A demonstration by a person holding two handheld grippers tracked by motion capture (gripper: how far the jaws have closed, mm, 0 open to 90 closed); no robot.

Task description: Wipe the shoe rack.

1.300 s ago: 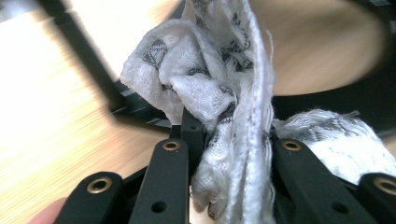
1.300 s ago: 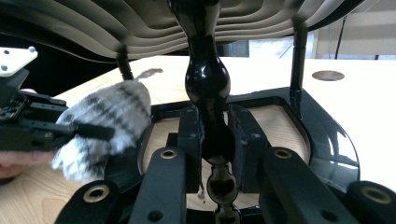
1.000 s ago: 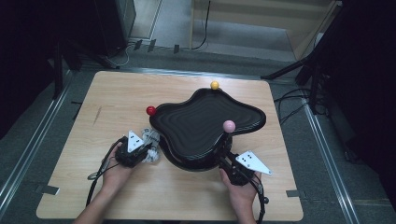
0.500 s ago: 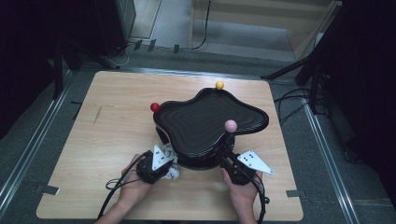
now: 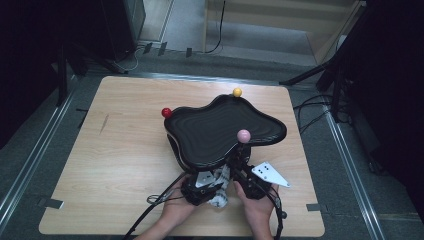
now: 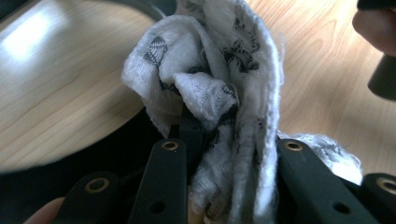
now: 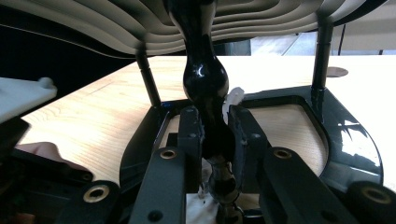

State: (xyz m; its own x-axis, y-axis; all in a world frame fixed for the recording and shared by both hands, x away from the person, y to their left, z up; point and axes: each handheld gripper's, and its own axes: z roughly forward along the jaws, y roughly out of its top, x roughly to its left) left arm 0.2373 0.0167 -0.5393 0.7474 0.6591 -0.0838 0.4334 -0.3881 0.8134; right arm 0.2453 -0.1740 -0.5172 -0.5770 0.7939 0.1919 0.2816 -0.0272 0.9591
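The black stand (image 5: 220,132) sits on the wooden table (image 5: 125,150), towards the person's side and a little right of the middle. Its top is a glossy, wavy-edged tray shaped like a rounded blob, with concentric ridges stepping inward across its surface; from below, in the right gripper view, the underside (image 7: 187,23) shows the same stepped contours in a paler tone. Three posts rise past the tray's rim and end in small balls: a red ball (image 5: 166,112) at the left, a yellow ball (image 5: 237,92) at the far edge and a pink ball (image 5: 244,135) at the near right. Thin black rods (image 7: 322,56) carry the tray above a shiny black base frame (image 7: 345,140) that lies flat on the wood. A turned, bulbous black post (image 7: 205,88) stands at the near side, and the right gripper (image 7: 215,135) is clamped on it, one jaw on either side of its narrow waist. Just beside it, at the stand's near edge, the left gripper (image 6: 224,154) pinches a crumpled white cloth (image 6: 219,93) printed with dark patterns; the cloth bunches up between the jaws and spills over them. In the high view the two hands (image 5: 177,210) lie close together at the table's near edge, with the cloth (image 5: 220,187) between the grippers.
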